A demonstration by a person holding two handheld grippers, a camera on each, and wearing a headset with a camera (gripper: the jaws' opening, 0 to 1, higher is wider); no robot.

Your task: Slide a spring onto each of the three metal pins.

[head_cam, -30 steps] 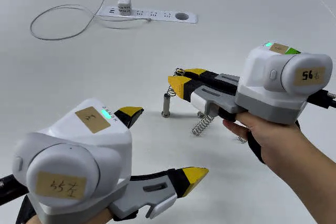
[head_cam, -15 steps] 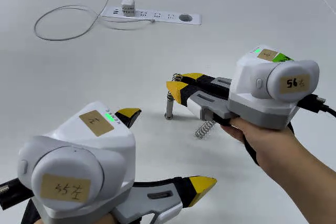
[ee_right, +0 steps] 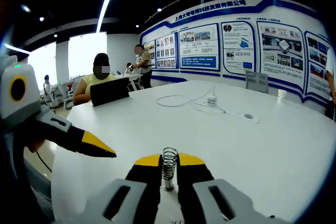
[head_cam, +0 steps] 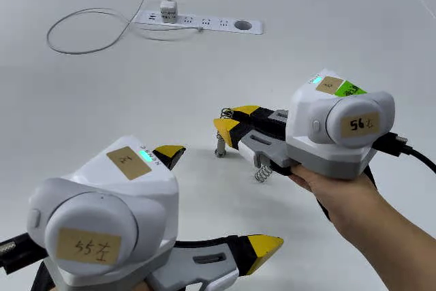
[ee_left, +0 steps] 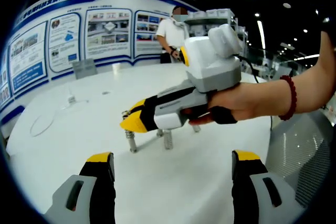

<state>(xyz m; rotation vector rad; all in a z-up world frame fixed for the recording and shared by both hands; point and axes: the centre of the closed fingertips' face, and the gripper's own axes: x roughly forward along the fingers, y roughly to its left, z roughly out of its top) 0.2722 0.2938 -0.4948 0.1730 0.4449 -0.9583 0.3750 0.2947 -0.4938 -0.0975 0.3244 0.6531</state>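
Note:
My right gripper (head_cam: 223, 122) is shut on a small metal spring (head_cam: 227, 111), held upright between its yellow tips. In the right gripper view the spring (ee_right: 168, 165) stands between the closed jaws. The tips hover just above a short metal pin (head_cam: 220, 145) standing on the white table. In the left gripper view the right gripper (ee_left: 132, 123) sits over three upright pins (ee_left: 131, 141), (ee_left: 168, 139), (ee_left: 195, 128). A loose spring (head_cam: 263, 172) lies under the right gripper's body. My left gripper (head_cam: 218, 202) is open at the lower left, nothing between its jaws (ee_left: 173, 160).
A white power strip (head_cam: 204, 23) with a plugged charger and looped cable (head_cam: 75, 32) lies at the far side of the table. People sit and stand at another table (ee_right: 113, 90) in the background. The table surface (head_cam: 102, 100) to the left is bare.
My right gripper has come down and slightly left with the spring, ending closer to the top of the pin. The left gripper has stayed open and low.

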